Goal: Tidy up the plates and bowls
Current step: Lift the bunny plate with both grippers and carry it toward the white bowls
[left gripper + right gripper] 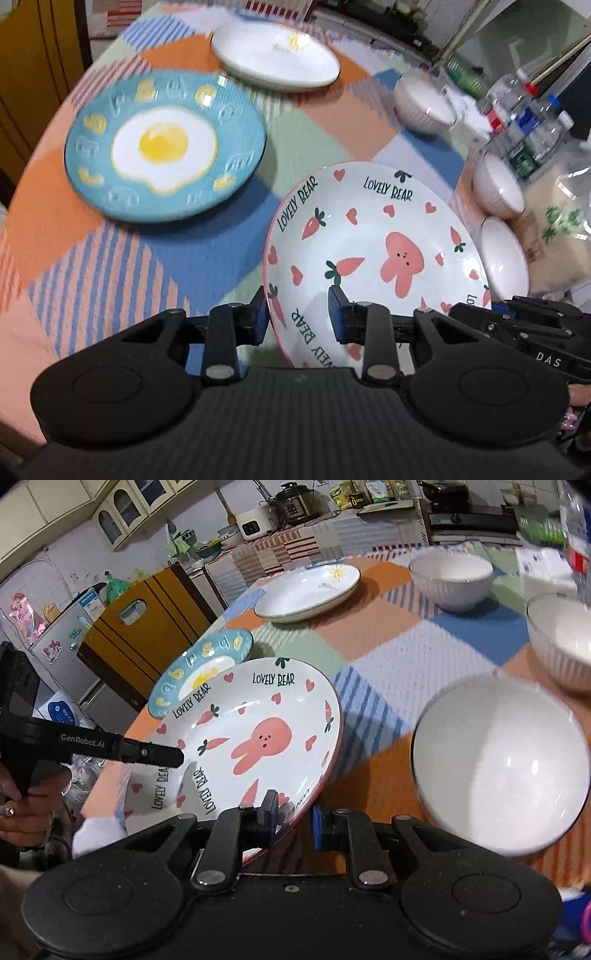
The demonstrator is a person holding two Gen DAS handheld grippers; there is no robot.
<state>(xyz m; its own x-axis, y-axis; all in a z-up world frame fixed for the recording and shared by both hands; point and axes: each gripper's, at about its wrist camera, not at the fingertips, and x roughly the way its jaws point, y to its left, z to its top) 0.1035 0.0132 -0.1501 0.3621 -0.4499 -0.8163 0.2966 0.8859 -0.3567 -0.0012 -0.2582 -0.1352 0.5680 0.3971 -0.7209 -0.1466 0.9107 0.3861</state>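
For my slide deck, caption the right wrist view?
Both grippers, right and left, grip the rabbit plate's rim beside a white bowl.

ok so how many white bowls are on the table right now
3. One far bowl near the sun plate, one middle bowl at the right edge, one near bowl beside the bear plate. More may be hidden outside the views.

Checked tablecloth [110, 258]; plastic bottles [532, 122] at table edge; yellow cabinet [155, 620]; pressure cooker [295, 502] on counter.
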